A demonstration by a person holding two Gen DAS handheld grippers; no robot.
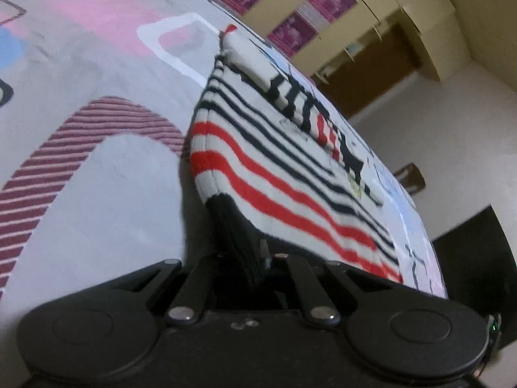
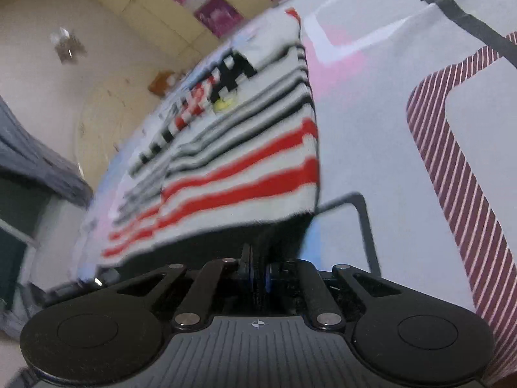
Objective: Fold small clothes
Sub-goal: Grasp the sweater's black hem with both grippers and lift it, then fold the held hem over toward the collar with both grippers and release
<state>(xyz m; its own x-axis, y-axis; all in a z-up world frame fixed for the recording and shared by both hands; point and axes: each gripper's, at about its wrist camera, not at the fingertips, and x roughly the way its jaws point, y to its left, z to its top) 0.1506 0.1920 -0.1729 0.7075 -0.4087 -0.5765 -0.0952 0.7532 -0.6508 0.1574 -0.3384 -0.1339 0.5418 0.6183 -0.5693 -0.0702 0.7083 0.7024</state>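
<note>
In my left wrist view the left gripper (image 1: pixel 255 258) sits at the bottom centre of the frame with its jaws drawn tight together, and the black hem of the sweater (image 1: pixel 278 174) is pinched between them. The knit rises straight out of the closed jaws and fans away toward the upper right, white with red and dark stripes, its folded left edge running up the middle of the frame. A sleeve (image 1: pixel 290 93) lies folded across the top of it, in the upper centre.

The sweater lies on the sheet (image 1: pixel 106 194), a pale grey cloth with pink patches and a maroon striped band in the left half of the frame.

In my right wrist view the right gripper (image 2: pixel 258 271) is also at bottom centre, jaws closed to a narrow slit. The sweater's dark hem comes down into that slit, so I read it as clamped on the cloth too, though the frame is blurred there. From here the sweater spreads up and to the left across the middle of the frame, its right edge near the centre, with the sheet filling the right side.
</note>
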